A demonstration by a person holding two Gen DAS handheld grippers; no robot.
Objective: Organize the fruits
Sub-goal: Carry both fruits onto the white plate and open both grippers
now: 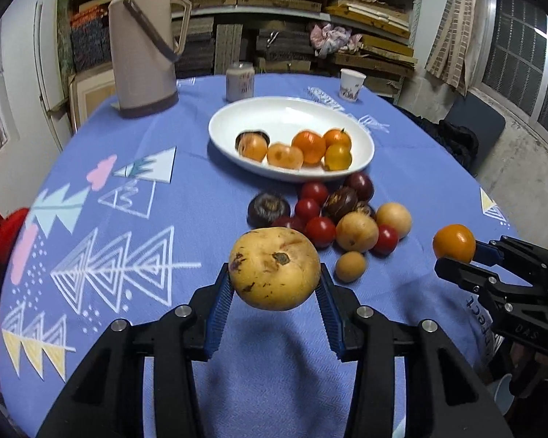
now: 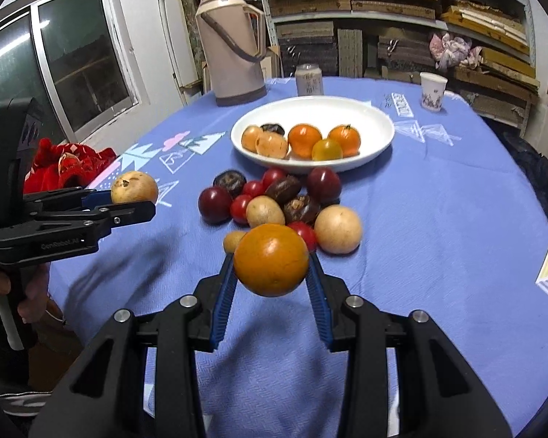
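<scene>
My left gripper (image 1: 274,273) is shut on a large tan, brown-spotted fruit (image 1: 274,268), held above the blue tablecloth; it also shows in the right wrist view as the left gripper (image 2: 131,200) with the tan fruit (image 2: 134,187). My right gripper (image 2: 271,264) is shut on a round orange fruit (image 2: 271,259), also lifted, and appears at the right edge as the right gripper (image 1: 456,255) with the orange fruit (image 1: 453,242). Beyond both lies a pile of red, dark purple and tan fruits (image 1: 328,215). Behind it a white plate (image 1: 292,104) holds several orange and yellow fruits.
A tall beige thermos (image 1: 142,43), a drinks can (image 1: 240,81) and a paper cup (image 1: 351,84) stand at the table's far side. Red cloth (image 1: 0,233) lies at the left edge. A person's hand (image 2: 36,292) grips the left handle.
</scene>
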